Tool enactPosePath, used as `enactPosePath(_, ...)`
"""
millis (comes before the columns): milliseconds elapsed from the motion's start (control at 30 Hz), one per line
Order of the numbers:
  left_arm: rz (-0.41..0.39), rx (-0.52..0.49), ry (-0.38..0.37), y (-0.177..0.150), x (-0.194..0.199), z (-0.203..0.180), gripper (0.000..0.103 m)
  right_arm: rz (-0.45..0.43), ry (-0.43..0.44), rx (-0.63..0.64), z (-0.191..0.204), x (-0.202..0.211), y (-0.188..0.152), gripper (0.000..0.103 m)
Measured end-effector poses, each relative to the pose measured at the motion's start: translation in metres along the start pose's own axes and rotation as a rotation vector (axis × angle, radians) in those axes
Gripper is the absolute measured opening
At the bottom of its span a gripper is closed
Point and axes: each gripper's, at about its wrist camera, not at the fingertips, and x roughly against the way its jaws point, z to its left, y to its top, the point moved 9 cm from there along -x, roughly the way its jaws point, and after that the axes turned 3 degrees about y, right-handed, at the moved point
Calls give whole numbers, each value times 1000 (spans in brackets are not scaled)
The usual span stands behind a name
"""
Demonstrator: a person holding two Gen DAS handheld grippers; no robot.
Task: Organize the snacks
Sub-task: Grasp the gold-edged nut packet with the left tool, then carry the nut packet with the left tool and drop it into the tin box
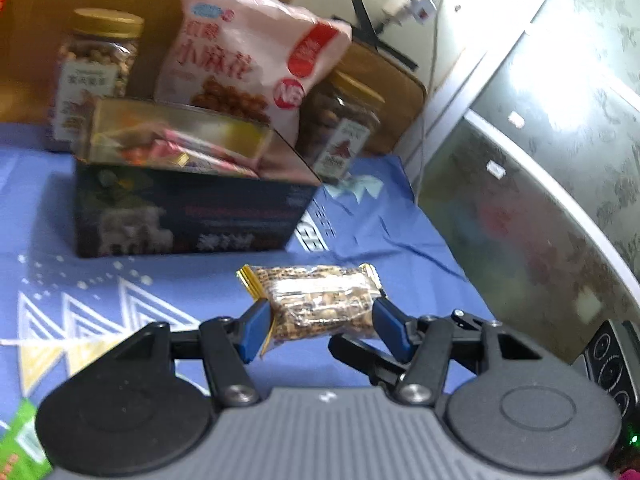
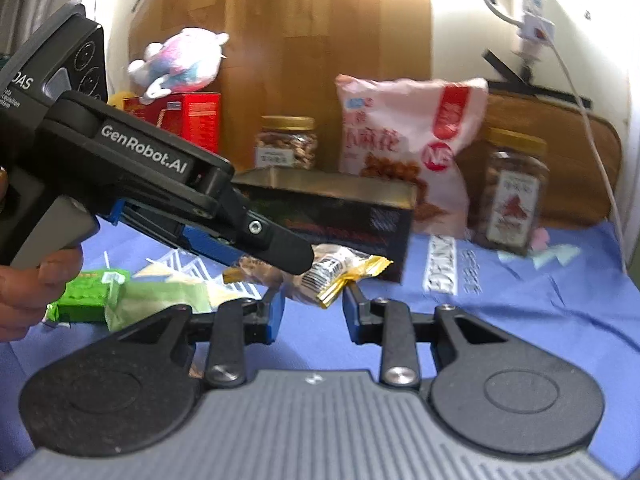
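My left gripper (image 1: 320, 320) is shut on a small clear snack bar packet with gold ends (image 1: 316, 300), held just above the blue cloth. A dark open tin box (image 1: 188, 216) with pink wrapped snacks inside stands a short way beyond it. In the right wrist view the left gripper (image 2: 280, 260) comes in from the left holding the same packet (image 2: 340, 268) in front of the box (image 2: 340, 208). My right gripper (image 2: 314, 308) is open and empty, just below and in front of the packet.
Two gold-lidded nut jars (image 1: 96, 76) (image 1: 344, 128) and a pink snack bag (image 1: 248, 52) stand behind the box. Green snack packets (image 2: 92, 296) lie at the left on the blue cloth (image 2: 520, 320). A red box (image 2: 188, 116) and plush toy (image 2: 180, 60) sit far left.
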Motion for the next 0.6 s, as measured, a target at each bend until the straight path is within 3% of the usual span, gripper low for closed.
enactPosePath(300, -115, -51, 47, 68, 6, 17, 56, -95, -9, 61, -3, -40, 57, 36)
enactPosePath(533, -88, -5, 89, 95, -37, 49, 56, -37, -13, 21, -25, -92, 64, 37)
enactPosePath(600, -89, -4, 94, 97, -43, 53, 56, -27, -27, 19, -29, -102, 63, 45)
